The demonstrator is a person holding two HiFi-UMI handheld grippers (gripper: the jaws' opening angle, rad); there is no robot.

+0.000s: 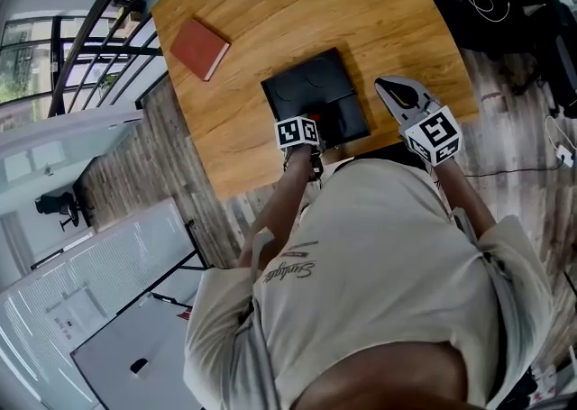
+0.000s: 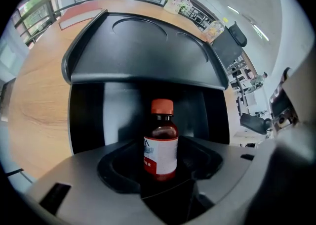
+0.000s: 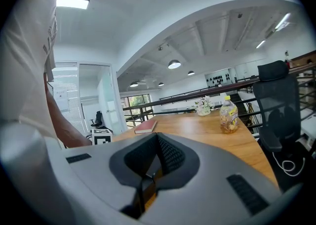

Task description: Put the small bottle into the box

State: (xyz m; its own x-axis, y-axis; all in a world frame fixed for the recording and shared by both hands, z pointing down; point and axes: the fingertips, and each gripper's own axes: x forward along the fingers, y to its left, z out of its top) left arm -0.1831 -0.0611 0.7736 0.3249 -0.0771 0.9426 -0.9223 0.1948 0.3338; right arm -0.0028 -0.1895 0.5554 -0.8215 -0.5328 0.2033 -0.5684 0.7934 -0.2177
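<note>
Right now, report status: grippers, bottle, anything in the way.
Left gripper open around the small brown orange-capped bottle, pads clear. Right gripper shut, empty. Bottle upright inside open black box. Nothing blocking.

L gripper (image 2: 160, 172) jaws apart, R gripper (image 3: 148, 173) closed

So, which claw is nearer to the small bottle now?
Left. The left claw has its open jaws around the bottle in the box. The right claw is shut, off to the box's right.
</note>
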